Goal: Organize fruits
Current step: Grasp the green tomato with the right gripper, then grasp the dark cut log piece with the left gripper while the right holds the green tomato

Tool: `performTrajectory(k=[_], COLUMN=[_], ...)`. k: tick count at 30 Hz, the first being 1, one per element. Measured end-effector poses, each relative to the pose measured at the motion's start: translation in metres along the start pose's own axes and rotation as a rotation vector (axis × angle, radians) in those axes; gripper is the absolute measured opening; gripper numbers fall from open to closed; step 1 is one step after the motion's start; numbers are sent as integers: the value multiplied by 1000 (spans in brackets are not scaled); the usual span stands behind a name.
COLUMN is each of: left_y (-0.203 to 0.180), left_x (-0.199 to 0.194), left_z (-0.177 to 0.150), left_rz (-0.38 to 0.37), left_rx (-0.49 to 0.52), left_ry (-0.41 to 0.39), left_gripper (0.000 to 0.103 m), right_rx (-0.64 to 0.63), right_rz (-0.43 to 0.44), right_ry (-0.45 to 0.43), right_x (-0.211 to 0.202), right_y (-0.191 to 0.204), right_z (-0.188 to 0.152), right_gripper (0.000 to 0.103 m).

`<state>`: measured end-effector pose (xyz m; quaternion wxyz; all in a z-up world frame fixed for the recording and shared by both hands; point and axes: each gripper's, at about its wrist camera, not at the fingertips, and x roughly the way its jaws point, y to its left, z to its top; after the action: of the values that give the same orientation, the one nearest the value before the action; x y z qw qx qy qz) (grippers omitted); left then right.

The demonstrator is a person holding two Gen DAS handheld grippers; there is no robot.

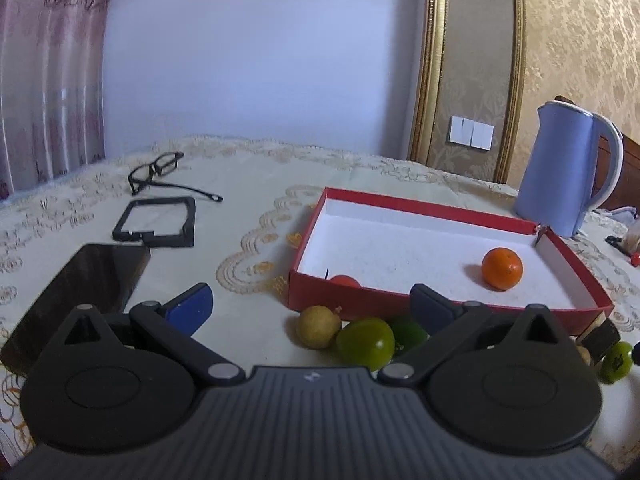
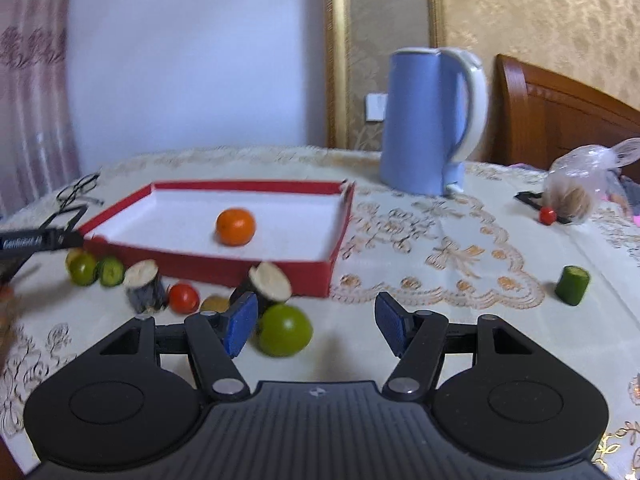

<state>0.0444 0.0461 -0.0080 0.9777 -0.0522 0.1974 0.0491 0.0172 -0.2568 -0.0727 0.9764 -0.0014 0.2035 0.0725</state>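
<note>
A red box (image 1: 352, 299) with a white inside holds an orange (image 1: 502, 268) and a red fruit (image 1: 345, 281) at its near wall. In front of it lie a yellow fruit (image 1: 318, 326) and a green fruit (image 1: 366, 343). My left gripper (image 1: 310, 310) is open and empty above them. In the right wrist view the box (image 2: 248, 270) holds the orange (image 2: 235, 226). My right gripper (image 2: 314, 326) is open and empty, with a green fruit (image 2: 285, 335) by its left finger. A tomato (image 2: 183, 298), cut cucumber pieces (image 2: 110, 271) and dark cut pieces (image 2: 267, 282) lie before the box.
A blue kettle (image 2: 426, 120) stands behind the box. Glasses (image 1: 158, 172), a black frame (image 1: 158, 222) and a dark phone (image 1: 86, 286) lie left. A cucumber piece (image 2: 573, 284), a plastic bag (image 2: 580, 188) and a small red fruit (image 2: 547, 215) lie right.
</note>
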Motion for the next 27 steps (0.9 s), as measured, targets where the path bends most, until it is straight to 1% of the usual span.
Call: performTrajectory(k=[5,8,10,11,12,14,18,22,25,27], left_y=[2,5,6,7,6,6,7,22,38,47], left_x=[-1,1,1,1,1,1,0,1,-2,-6], left_z=[1,2,2,2,2,2,3,6,8,10], left_rz=[3,-5,-8,-9,-10,-8,-2,-54,-56,-83], left_rx=[-13,-34,-42,-44,-42,-39,-40,-72,-75,-72], left_ry=[-16,-6,-2,-2,-2,-6,-5,35,38,33], left_gripper=[103,103,103,103,103,103,103,103,103,103], right_rx=[-51,-63,-67,-69,-76,-80,-92,-93,-95,-87], right_rz=[34,44,58,67,73,82,64,64,72,85], right_ry=[39,65,84,90,98,112,99,82,71,65], right_x=[13,23,30,32,34,36,32,22,15,11], right_y=[7,7,7,8,9,11,15,18,21,21], right_z=[-4,-4,-4,-5,-6,-7,-9,-12,-15,-16], right_gripper=[64,58,55,50,42,35,35,35,35,35])
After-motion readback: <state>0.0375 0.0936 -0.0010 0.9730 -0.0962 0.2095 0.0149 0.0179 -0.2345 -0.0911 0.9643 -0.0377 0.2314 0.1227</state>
